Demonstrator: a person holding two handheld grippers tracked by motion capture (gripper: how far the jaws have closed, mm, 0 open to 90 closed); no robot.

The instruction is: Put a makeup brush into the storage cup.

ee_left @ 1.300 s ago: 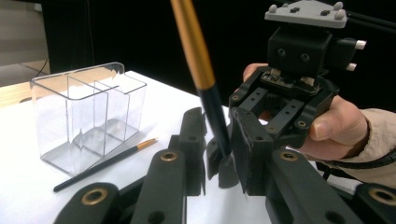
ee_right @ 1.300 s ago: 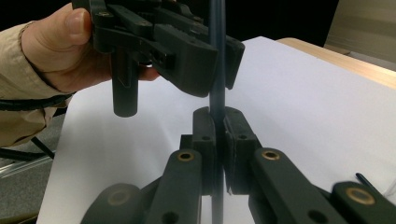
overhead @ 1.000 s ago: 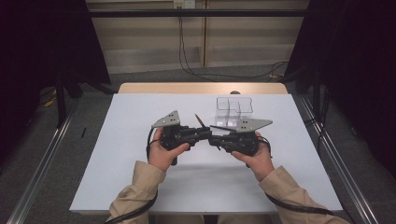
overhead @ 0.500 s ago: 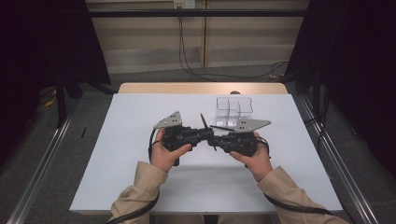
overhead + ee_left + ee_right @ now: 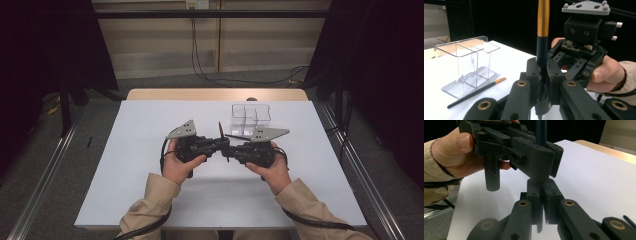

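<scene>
Makeup brush [image 5: 220,134] with a black handle and gold ferrule stands nearly upright between two hand-held grippers that meet nose to nose above the middle of the white tabletop [image 5: 150,200], seen from the high view; the left hand-held gripper [image 5: 218,145] and right hand-held gripper [image 5: 229,149] both reach it from opposite sides. Compared with a second ago the brush has tipped more upright, and the left jaws have just been closing on its handle, so it looks like a handover from right to left. A clear compartmented organizer [image 5: 250,118] sits just behind the grippers. Beyond the tabletop lie grey floor, trailing cables, dark curtains. In the left gripper view, the jaws are clamped on the brush [image 5: 542,55], with the organizer [image 5: 466,67] and a second brush [image 5: 475,92] lying beside it. In the right gripper view, the right hand-held gripper [image 5: 543,202] pinches the brush's lower end.
</scene>
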